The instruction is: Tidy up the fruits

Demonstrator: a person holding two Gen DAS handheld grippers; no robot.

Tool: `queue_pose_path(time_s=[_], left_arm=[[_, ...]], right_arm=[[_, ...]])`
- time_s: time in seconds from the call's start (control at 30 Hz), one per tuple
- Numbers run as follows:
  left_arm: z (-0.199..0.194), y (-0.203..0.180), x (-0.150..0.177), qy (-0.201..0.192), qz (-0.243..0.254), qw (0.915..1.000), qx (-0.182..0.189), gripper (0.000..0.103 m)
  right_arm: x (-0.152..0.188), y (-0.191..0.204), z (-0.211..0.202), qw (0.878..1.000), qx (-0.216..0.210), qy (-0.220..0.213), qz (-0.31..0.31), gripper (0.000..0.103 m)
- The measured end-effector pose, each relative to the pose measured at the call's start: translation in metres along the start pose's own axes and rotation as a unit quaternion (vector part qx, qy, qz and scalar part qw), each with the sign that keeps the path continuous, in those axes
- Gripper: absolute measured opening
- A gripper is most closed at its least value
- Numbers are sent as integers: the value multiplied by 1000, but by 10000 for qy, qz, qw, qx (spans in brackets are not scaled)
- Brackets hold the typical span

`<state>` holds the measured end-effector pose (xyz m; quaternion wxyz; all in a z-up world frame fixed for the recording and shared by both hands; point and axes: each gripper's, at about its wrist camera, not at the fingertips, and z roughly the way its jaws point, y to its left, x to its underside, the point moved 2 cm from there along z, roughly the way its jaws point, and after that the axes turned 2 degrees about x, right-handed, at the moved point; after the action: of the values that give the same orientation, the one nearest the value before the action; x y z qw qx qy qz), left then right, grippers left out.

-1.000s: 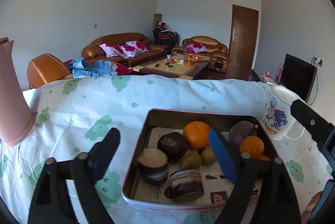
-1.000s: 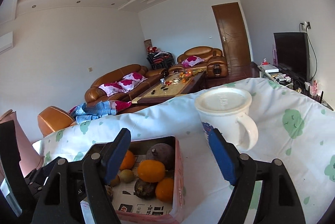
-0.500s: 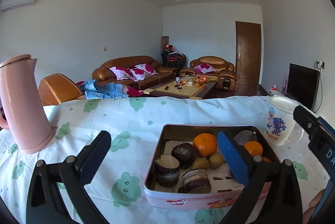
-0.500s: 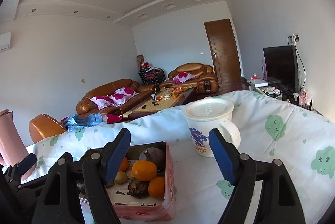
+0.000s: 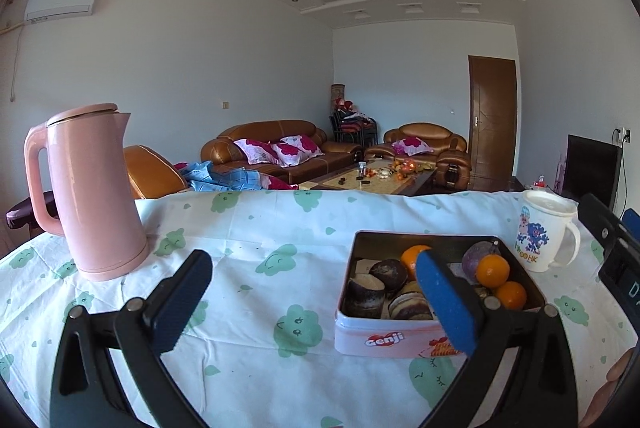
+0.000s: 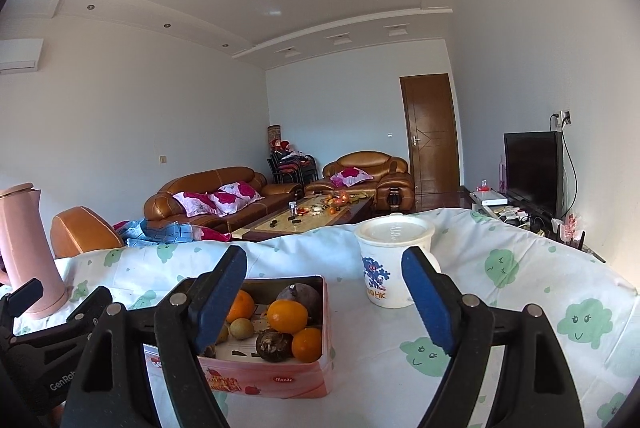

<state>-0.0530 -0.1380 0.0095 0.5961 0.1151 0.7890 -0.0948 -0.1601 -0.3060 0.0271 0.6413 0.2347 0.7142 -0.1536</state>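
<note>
Both grippers hang empty over the cloth-covered surface, a tin of fruit ahead of them.

Left wrist view: the left gripper point(image 5: 312, 304) stands wide with nothing between its blue pads; the pink rectangular metal tin point(image 5: 400, 338) of oranges point(image 5: 493, 270) and dark brown fruits point(image 5: 387, 271) sits just ahead and right of it, behind its right finger, a tall pink plastic kettle point(image 5: 94, 187) ahead to its left, a white lidded cartoon mug point(image 5: 538, 230) beyond the tin to the right.
Right wrist view: the right gripper point(image 6: 325, 304) is opening, jaws wide and empty; the tin lies ahead-left behind its left finger, the mug ahead near its right finger, on the white surface with green cloud prints point(image 6: 520, 304).
</note>
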Motion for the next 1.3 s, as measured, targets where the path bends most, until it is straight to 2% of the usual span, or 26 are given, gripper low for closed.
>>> queue_pose_path(time_s=[0.2, 0.4, 1.3], left_arm=[[-12, 10, 1, -155, -156, 9996, -188, 103], [-10, 6, 3, -14, -55, 9999, -140, 103], [-12, 2, 2, -45, 35, 9999, -163, 103]], right_arm=[[1, 3, -10, 10000, -30, -50, -77, 81], [0, 5, -14, 9999, 34, -100, -97, 82], [-1, 6, -17, 9999, 38, -104, -117, 82]])
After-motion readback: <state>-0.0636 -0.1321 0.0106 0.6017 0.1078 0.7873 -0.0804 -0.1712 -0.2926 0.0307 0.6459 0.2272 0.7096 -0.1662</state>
